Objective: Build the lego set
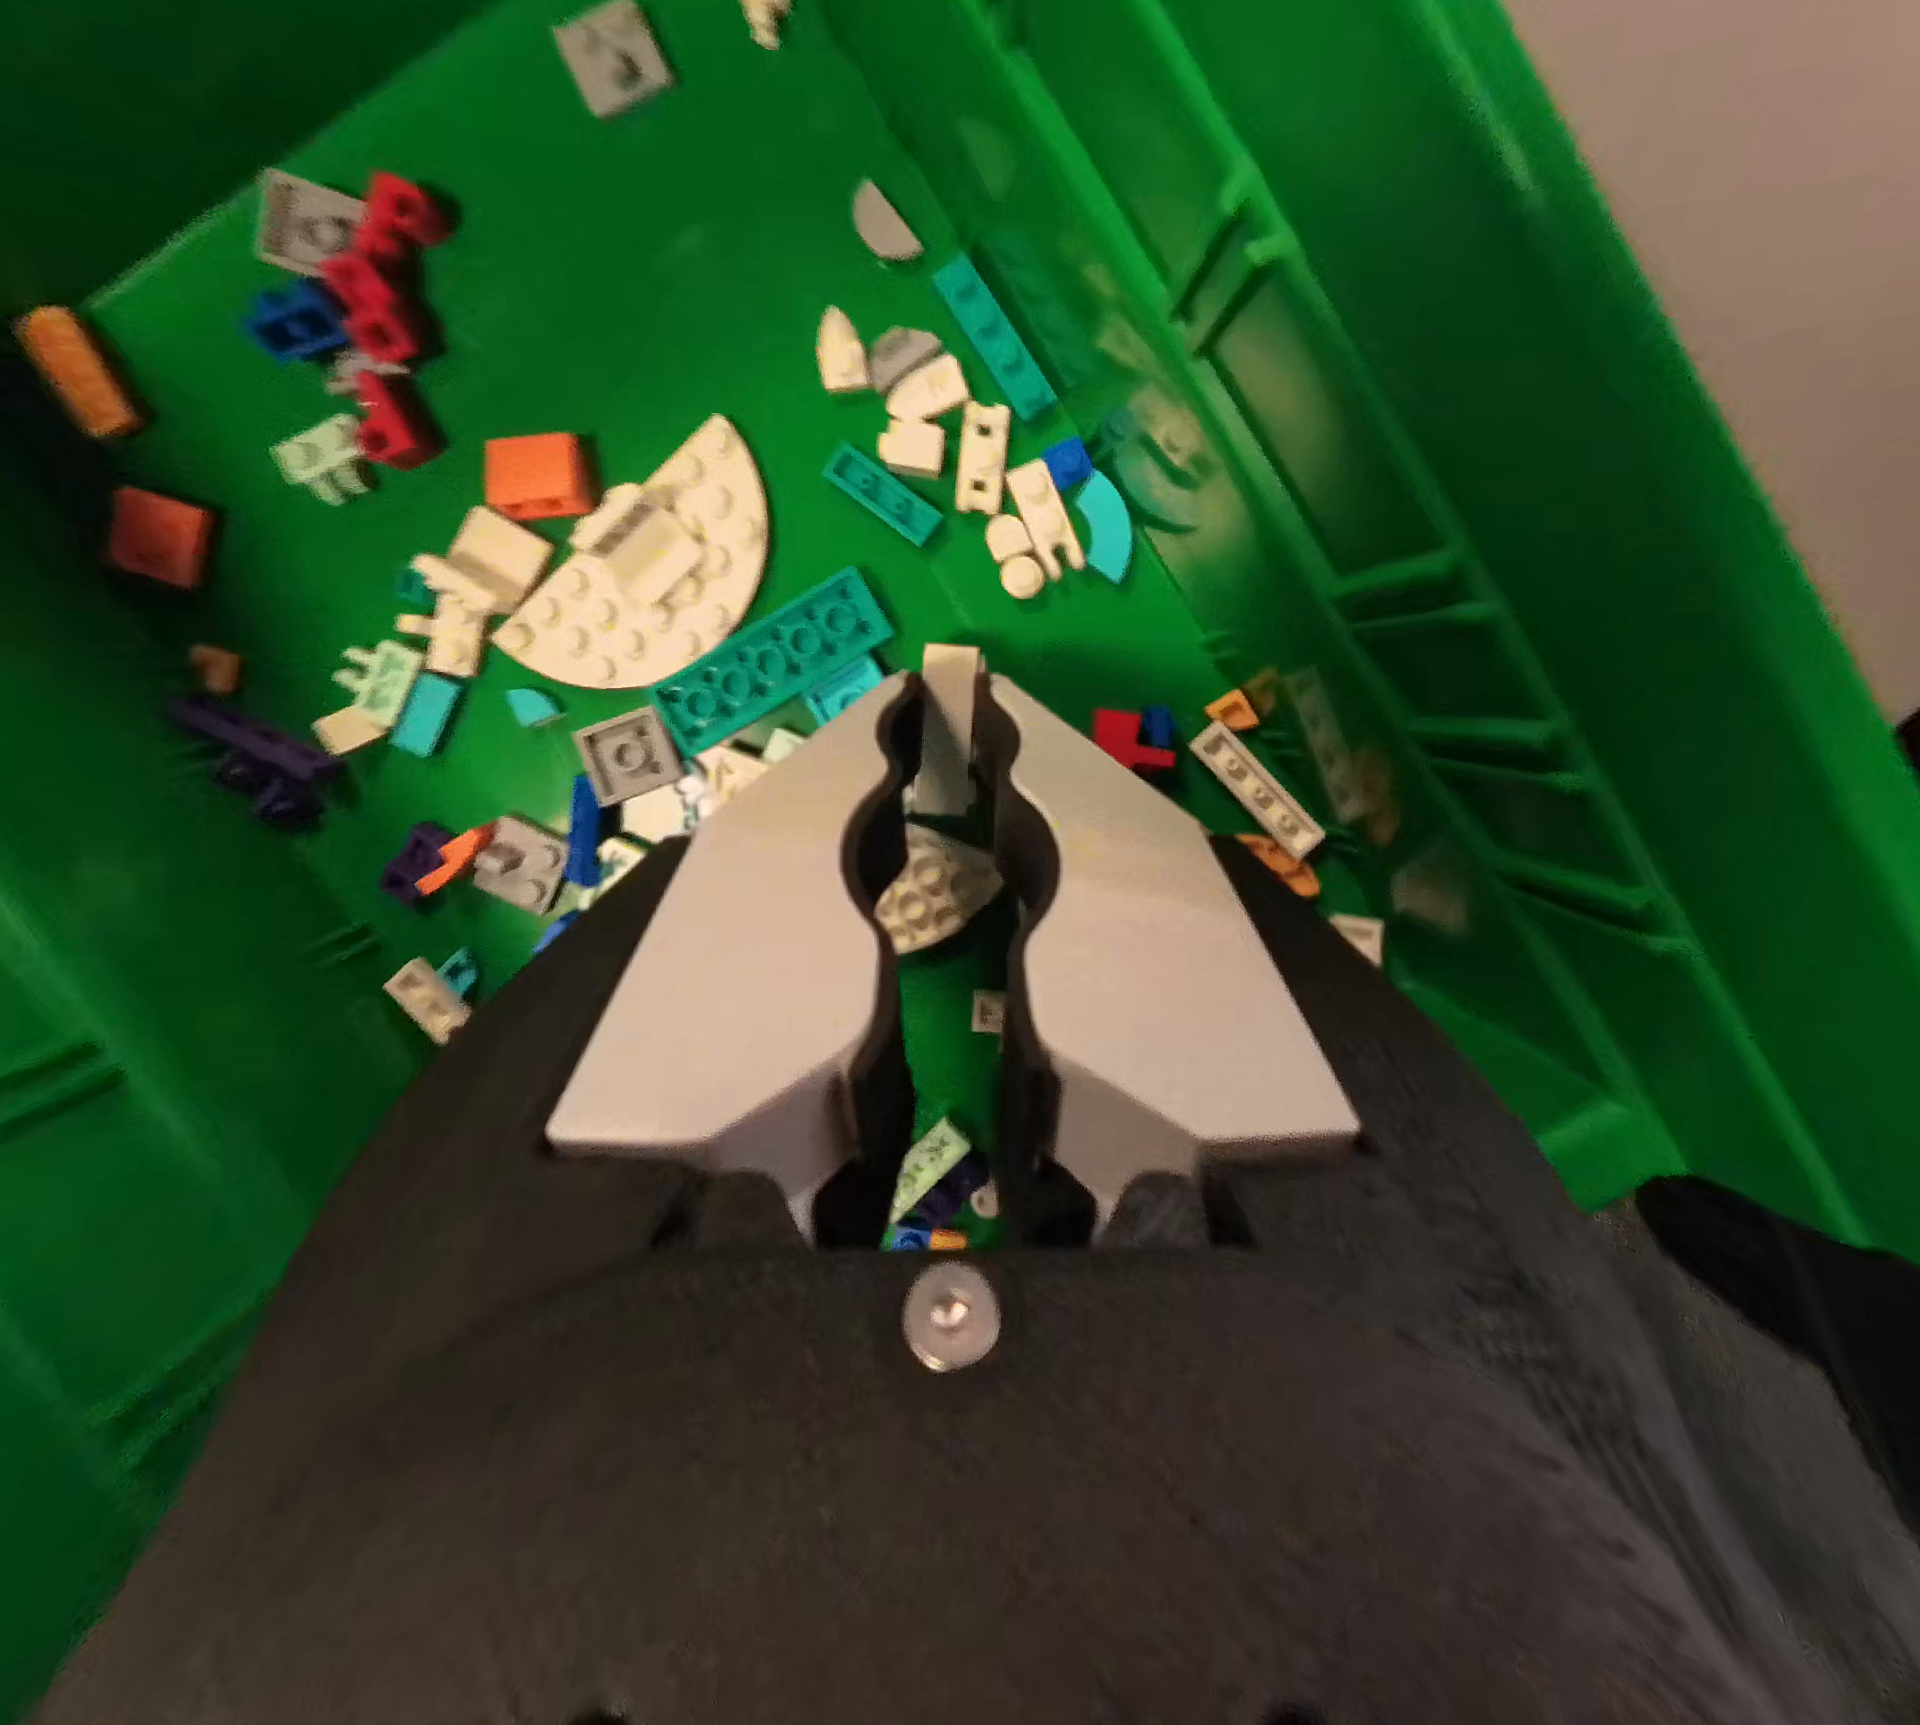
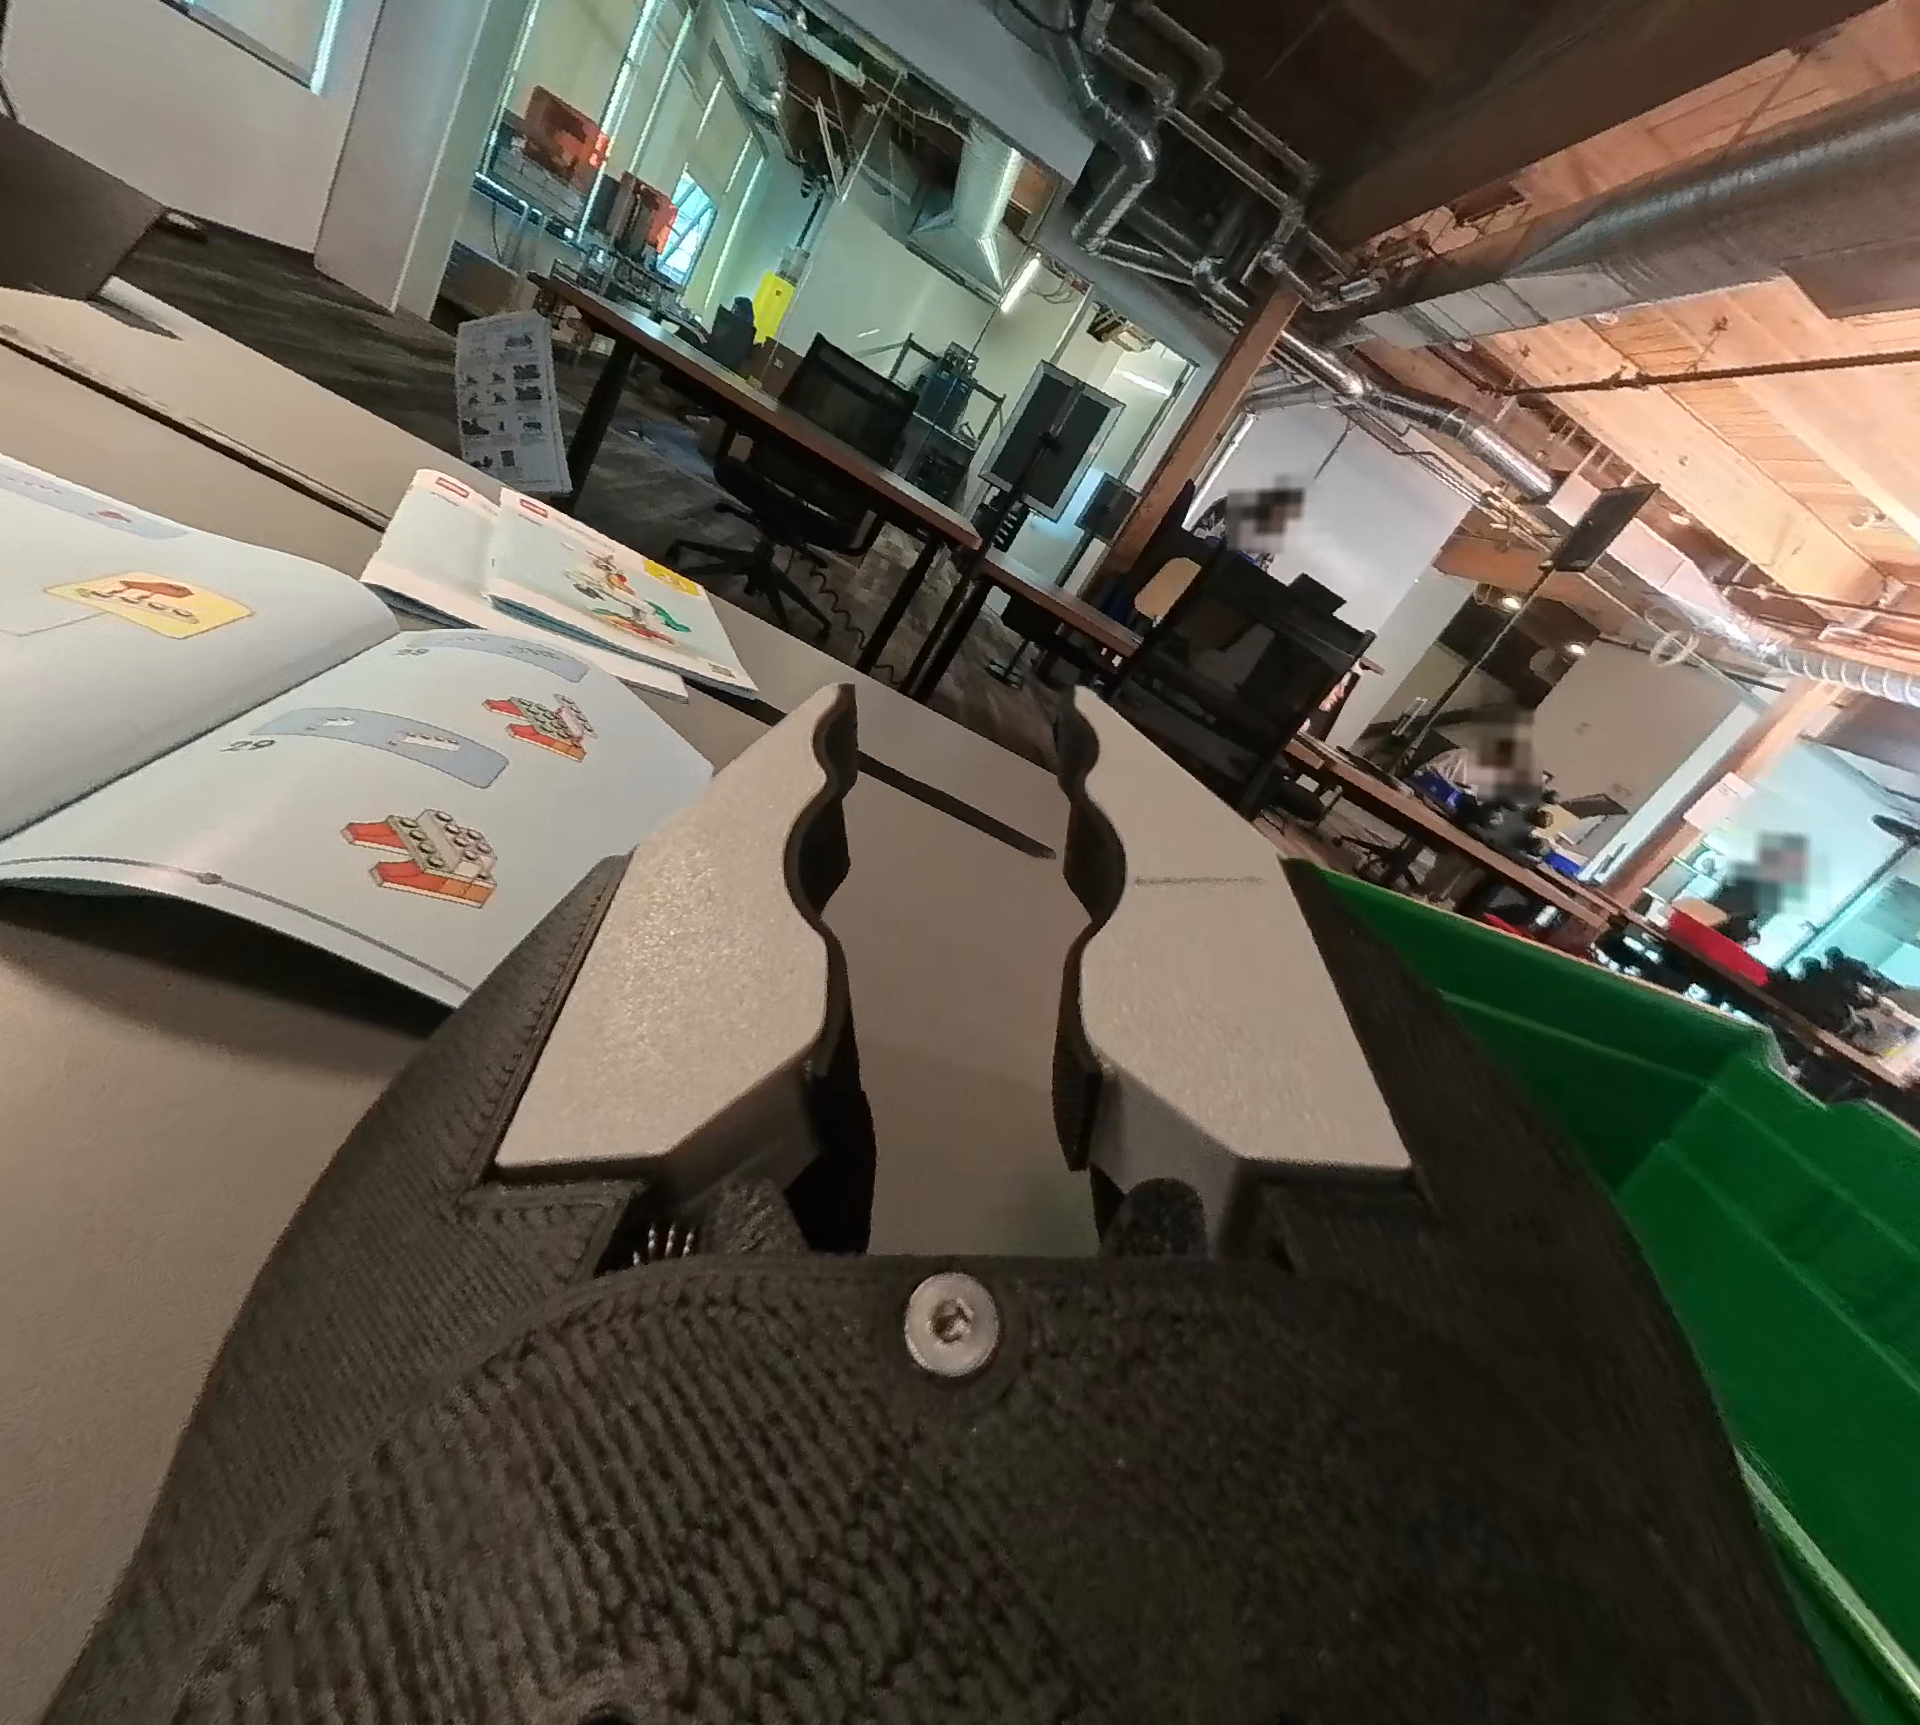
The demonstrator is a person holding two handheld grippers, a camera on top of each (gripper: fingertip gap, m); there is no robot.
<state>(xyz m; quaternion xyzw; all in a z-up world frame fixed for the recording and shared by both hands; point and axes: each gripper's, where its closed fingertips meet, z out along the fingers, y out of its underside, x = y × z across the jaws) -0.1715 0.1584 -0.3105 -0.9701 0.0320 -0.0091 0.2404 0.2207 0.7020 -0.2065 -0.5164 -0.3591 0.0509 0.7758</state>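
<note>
Left gripper (image 1: 951, 688) is pinching 1 thin light-grey plate (image 1: 948, 730) on its edges, the piece standing upright between the tips, above the green bin (image 1: 1351, 387). Plate is looking flat, pale and narrow; studs cannot be made out, since the frame is blurring.

Loose lego pieces are lying across the bin floor: 1 large cream half-round plate (image 1: 665, 574) near the middle with a small cream block sitting on it, 1 long teal plate (image 1: 774, 662) touching its near edge, 2 orange slopes (image 1: 540, 475) toward the left wall, a cluster of red bricks (image 1: 390, 314) and 1 blue brick (image 1: 296, 325) in the far left corner, and a bunch of small cream bits (image 1: 982, 449) along the right wall beside 1 teal strip (image 1: 992, 340). 1 grey half-round plate (image 1: 925, 896) is showing through the finger gap, lying on the floor below.

Right gripper (image 2: 956, 719) is sitting with jaws wide apart, holding nothing, low over the grey bench (image 2: 156, 1156). 1 open instruction booklet (image 2: 312, 771) is lying toward the bench's left edge, 2 closed booklets (image 2: 582, 584) near the far edge. Bin's green wall is showing at the right edge. Room behind is an open workshop with long tables, chairs, wooden ceiling and silver ducts (image 2: 1122, 148).
</note>
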